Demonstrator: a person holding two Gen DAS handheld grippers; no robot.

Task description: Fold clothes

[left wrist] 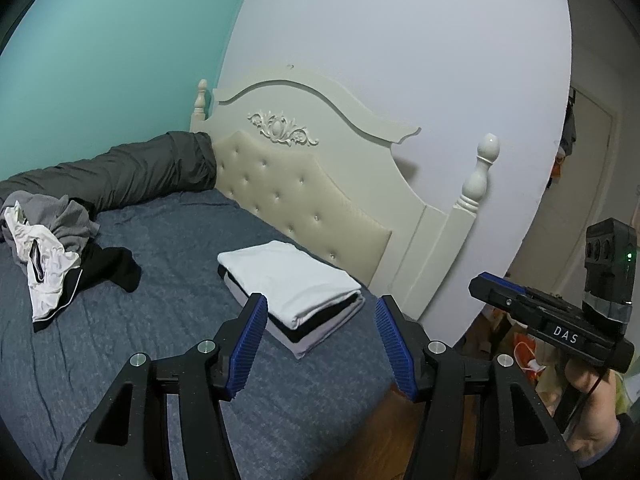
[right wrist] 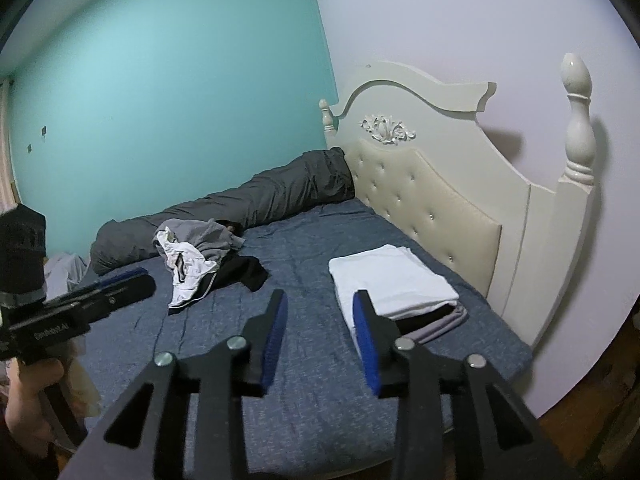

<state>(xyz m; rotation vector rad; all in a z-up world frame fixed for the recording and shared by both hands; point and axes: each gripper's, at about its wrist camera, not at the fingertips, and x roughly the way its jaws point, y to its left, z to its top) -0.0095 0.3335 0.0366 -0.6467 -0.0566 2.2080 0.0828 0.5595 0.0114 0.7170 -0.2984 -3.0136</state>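
On the bed (left wrist: 168,360), the folded stack (left wrist: 292,288) lies beyond both grippers' wide-open, empty fingers (left wrist: 248,348).

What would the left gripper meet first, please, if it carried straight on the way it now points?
Most likely the folded stack of clothes with the white garment on top, which sits between the open blue pads of the left gripper on the blue bedspread; depth is uncertain.

Glossy cream headboard (left wrist: 320,128), tufted padding.

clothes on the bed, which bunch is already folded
The white-topped stack beside the headboard: flat, squared layers. The pile near the grey bedroll is crumpled.
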